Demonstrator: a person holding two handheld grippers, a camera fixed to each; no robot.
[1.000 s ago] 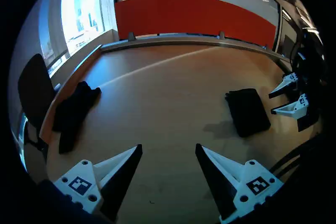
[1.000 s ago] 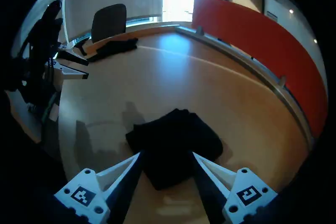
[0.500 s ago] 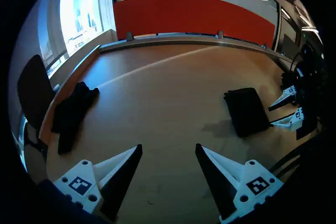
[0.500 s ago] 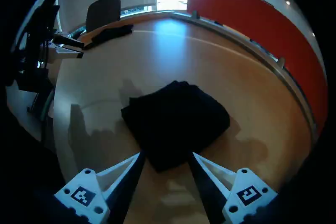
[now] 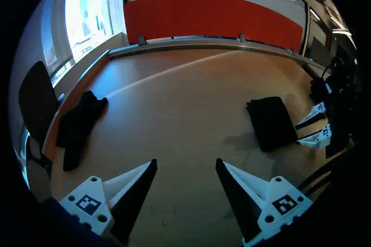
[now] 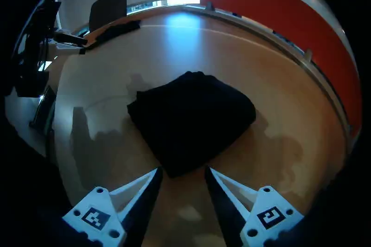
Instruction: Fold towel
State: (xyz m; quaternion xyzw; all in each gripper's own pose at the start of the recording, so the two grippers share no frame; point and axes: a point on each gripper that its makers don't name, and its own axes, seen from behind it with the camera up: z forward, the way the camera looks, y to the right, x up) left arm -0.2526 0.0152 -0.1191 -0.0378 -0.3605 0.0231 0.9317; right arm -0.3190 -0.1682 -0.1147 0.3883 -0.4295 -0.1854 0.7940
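Observation:
A black towel [image 6: 192,117] lies folded in a thick rectangle on the wooden table [image 6: 259,71]. My right gripper [image 6: 183,170] stands just at its near corner, open, with a fingertip on either side of that corner. In the left gripper view the same towel [image 5: 271,122] rests at the right, and the right gripper [image 5: 311,129] points at it from the table's right edge. My left gripper [image 5: 185,163] hovers open over bare wood, well to the left of the towel, holding nothing.
A second dark cloth [image 5: 79,124] lies crumpled at the table's left edge, beside a dark chair [image 5: 35,103]. A red partition [image 5: 208,15] runs along the far edge. In the right gripper view the left gripper [image 6: 69,43] is at the upper left.
The right gripper has come down and closer to the folded towel, and its fingers have narrowed a little around the near corner. The left gripper has stayed still.

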